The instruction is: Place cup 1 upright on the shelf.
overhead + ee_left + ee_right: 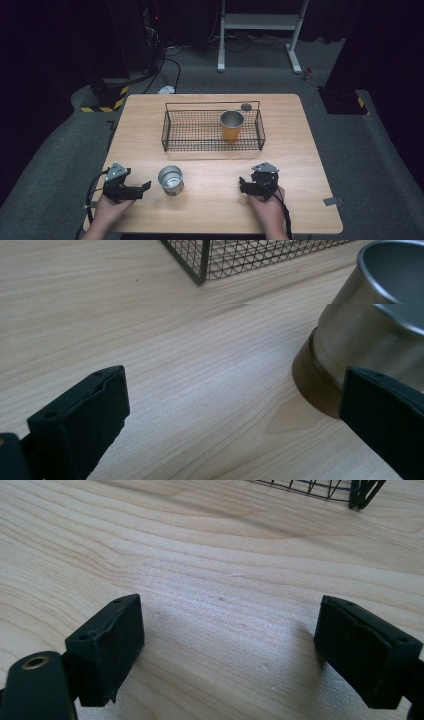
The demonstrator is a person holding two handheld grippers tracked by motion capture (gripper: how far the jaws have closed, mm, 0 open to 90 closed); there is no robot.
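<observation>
The wooden table (210, 205) carries a wire basket (212, 131) toward its far edge, an orange cup (232, 125) standing at the basket's right end. A small dark disc (246, 106) behind it is hard to identify. Near the front edge stands a steel cup (171, 179), cut off in the left gripper view. The left gripper (142, 187) is just beside it, jaws wide apart, empty. The right gripper (243, 184) also gapes wide over bare wood.

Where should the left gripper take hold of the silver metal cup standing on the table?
Grip the silver metal cup across its wall just below the rim, approaching level from its left, where the open left gripper already points: the cup stands upright, open mouth up, with a round wall.
</observation>
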